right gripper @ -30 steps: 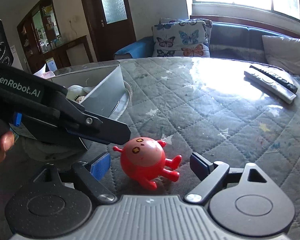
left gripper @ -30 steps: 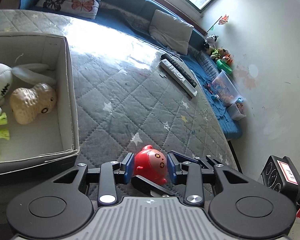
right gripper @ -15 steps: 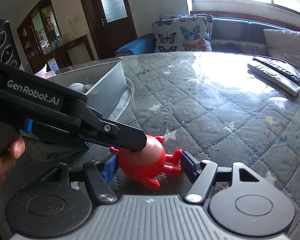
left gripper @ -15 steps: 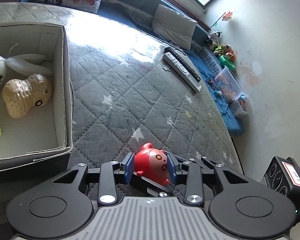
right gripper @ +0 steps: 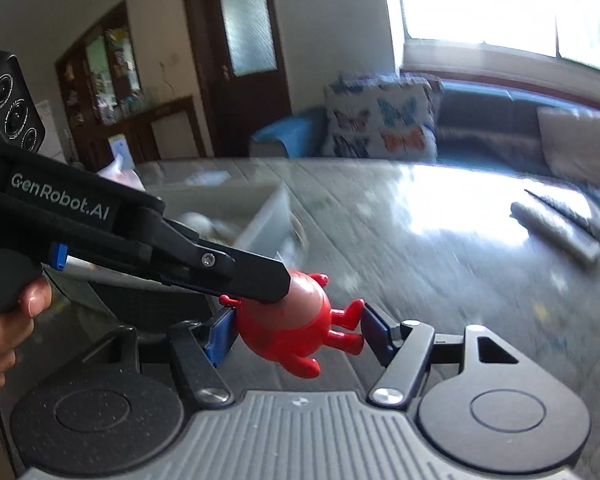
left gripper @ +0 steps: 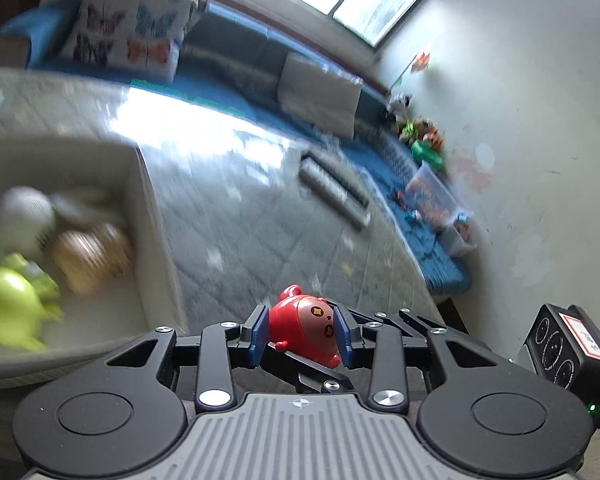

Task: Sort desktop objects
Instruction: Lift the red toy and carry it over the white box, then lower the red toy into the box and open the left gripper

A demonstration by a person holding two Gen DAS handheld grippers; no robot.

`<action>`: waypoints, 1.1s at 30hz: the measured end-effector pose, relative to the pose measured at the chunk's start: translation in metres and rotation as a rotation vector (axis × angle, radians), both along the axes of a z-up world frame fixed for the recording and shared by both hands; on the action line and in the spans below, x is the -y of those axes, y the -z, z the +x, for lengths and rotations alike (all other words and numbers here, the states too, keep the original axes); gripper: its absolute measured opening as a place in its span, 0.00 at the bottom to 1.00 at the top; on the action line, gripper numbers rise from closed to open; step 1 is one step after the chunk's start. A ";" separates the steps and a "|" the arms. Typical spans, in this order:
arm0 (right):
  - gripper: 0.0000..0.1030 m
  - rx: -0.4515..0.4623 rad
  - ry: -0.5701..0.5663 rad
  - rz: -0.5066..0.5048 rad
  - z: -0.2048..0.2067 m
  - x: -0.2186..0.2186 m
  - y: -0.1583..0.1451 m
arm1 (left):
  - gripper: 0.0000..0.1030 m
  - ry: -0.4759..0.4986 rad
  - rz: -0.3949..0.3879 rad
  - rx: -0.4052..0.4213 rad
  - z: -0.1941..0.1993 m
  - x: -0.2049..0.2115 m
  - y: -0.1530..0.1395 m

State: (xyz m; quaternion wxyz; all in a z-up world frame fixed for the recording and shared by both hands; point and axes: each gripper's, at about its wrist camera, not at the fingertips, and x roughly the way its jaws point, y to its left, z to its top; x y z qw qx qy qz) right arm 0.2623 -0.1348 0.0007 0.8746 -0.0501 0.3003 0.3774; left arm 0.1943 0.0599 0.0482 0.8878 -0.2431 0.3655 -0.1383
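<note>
Both grippers clamp the red toy (left gripper: 306, 330), the left gripper (left gripper: 300, 332) across its body, the right gripper (right gripper: 296, 330) by head and feet, just above the quilted table (left gripper: 260, 240). One grip should ease off before the toy swings left over the box (left gripper: 140, 208); twin clamps could twist it.

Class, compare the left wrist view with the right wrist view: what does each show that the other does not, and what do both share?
Left wrist only: the green toy and tan toy inside the box, and the bin of small toys by the wall. Right wrist only: the door, the cabinet, and a hand holding the left gripper. Both: the red toy and the remotes.
</note>
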 end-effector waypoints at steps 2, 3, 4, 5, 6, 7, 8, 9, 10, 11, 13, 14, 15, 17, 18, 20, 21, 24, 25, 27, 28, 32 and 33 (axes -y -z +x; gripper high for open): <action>0.66 0.030 -0.029 0.016 -0.001 -0.014 -0.011 | 0.36 -0.018 0.026 0.027 -0.005 -0.012 -0.014; 0.66 0.040 -0.044 0.021 -0.001 -0.023 -0.016 | 0.36 -0.030 0.040 0.038 -0.008 -0.018 -0.020; 0.66 0.048 -0.059 0.027 0.000 -0.031 -0.020 | 0.36 -0.040 0.049 0.046 -0.009 -0.025 -0.024; 0.66 0.054 -0.073 0.030 0.001 -0.038 -0.023 | 0.36 -0.054 0.056 0.051 -0.011 -0.032 -0.028; 0.66 0.059 -0.087 0.032 0.002 -0.046 -0.025 | 0.36 -0.068 0.057 0.053 -0.012 -0.039 -0.029; 0.66 0.063 -0.103 0.033 0.004 -0.055 -0.026 | 0.36 -0.080 0.054 0.053 -0.013 -0.046 -0.029; 0.66 0.063 -0.116 0.032 0.005 -0.063 -0.027 | 0.36 -0.094 0.049 0.052 -0.014 -0.054 -0.027; 0.66 0.061 -0.129 0.029 0.005 -0.071 -0.028 | 0.36 -0.107 0.045 0.049 -0.014 -0.061 -0.026; 0.66 0.056 -0.142 0.027 0.007 -0.078 -0.028 | 0.36 -0.121 0.044 0.043 -0.014 -0.068 -0.024; 0.66 0.050 -0.153 0.024 0.009 -0.085 -0.027 | 0.36 -0.130 0.045 0.038 -0.014 -0.073 -0.022; 0.66 0.035 -0.177 0.013 0.012 -0.099 -0.024 | 0.36 -0.148 0.043 0.025 -0.014 -0.084 -0.015; 0.66 0.024 -0.187 0.007 0.014 -0.106 -0.021 | 0.36 -0.156 0.040 0.016 -0.014 -0.088 -0.011; 0.66 0.014 -0.195 0.001 0.015 -0.112 -0.019 | 0.36 -0.164 0.037 0.005 -0.013 -0.093 -0.006; 0.66 -0.007 -0.208 -0.013 0.016 -0.122 -0.012 | 0.36 -0.174 0.030 -0.014 -0.011 -0.100 0.001; 0.66 -0.014 -0.211 -0.019 0.017 -0.126 -0.010 | 0.36 -0.179 0.024 -0.026 -0.009 -0.104 0.005; 0.66 -0.037 -0.216 -0.029 0.018 -0.132 -0.003 | 0.36 -0.181 0.025 -0.041 -0.008 -0.108 0.011; 0.66 -0.048 -0.218 -0.036 0.018 -0.135 0.000 | 0.36 -0.180 0.027 -0.049 -0.007 -0.110 0.015; 0.66 -0.060 -0.229 -0.070 0.017 -0.142 0.009 | 0.36 -0.176 0.026 -0.070 -0.006 -0.113 0.023; 0.66 -0.059 -0.231 -0.086 0.016 -0.145 0.012 | 0.36 -0.174 0.026 -0.075 -0.005 -0.113 0.025; 0.66 -0.063 -0.235 -0.101 0.015 -0.147 0.015 | 0.36 -0.173 0.023 -0.078 -0.005 -0.115 0.029; 0.66 -0.060 -0.236 -0.110 0.015 -0.149 0.016 | 0.36 -0.173 0.019 -0.081 -0.004 -0.117 0.030; 0.66 -0.062 -0.242 -0.138 0.016 -0.155 0.017 | 0.36 -0.172 0.015 -0.091 -0.002 -0.118 0.031; 0.66 -0.061 -0.245 -0.145 0.017 -0.156 0.016 | 0.36 -0.170 0.018 -0.090 -0.002 -0.118 0.031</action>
